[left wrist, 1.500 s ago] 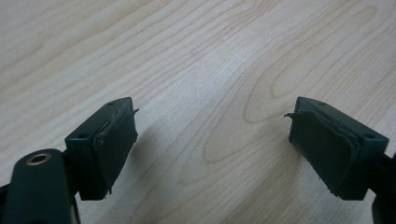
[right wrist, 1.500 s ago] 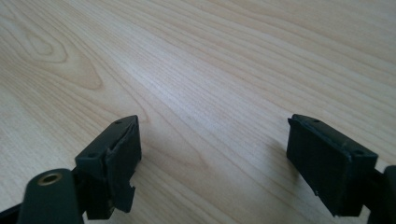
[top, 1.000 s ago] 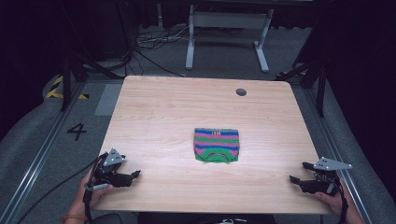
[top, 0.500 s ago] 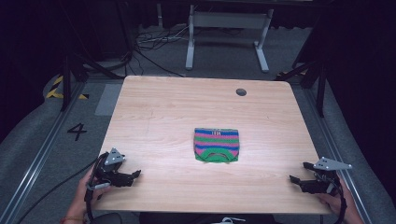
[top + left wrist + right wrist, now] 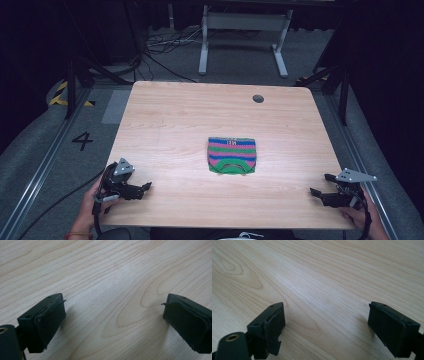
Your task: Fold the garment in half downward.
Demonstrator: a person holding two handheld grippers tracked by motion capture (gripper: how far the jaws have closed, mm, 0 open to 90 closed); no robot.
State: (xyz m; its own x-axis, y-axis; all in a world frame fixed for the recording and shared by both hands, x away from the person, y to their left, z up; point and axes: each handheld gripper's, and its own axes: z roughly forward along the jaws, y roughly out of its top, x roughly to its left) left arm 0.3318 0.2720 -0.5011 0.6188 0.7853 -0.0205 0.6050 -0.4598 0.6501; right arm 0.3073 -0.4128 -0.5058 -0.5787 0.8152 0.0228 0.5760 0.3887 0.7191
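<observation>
A small folded striped garment [image 5: 231,155] in green, pink and blue lies flat near the middle of the wooden table [image 5: 200,120]. My left gripper [image 5: 142,189] rests at the table's front left corner, held by a hand, jaws pointing right. It is open, with only bare wood between its jaws [image 5: 113,312]. My right gripper [image 5: 320,186] sits at the front right corner, jaws pointing left, also open over bare wood [image 5: 325,317]. Both grippers are well apart from the garment.
A round cable hole [image 5: 258,98] sits near the table's far right edge. Beyond the table stand a white metal frame [image 5: 240,30] and loose cables [image 5: 160,45] on the grey floor. A floor marking "4" [image 5: 82,140] lies to the left.
</observation>
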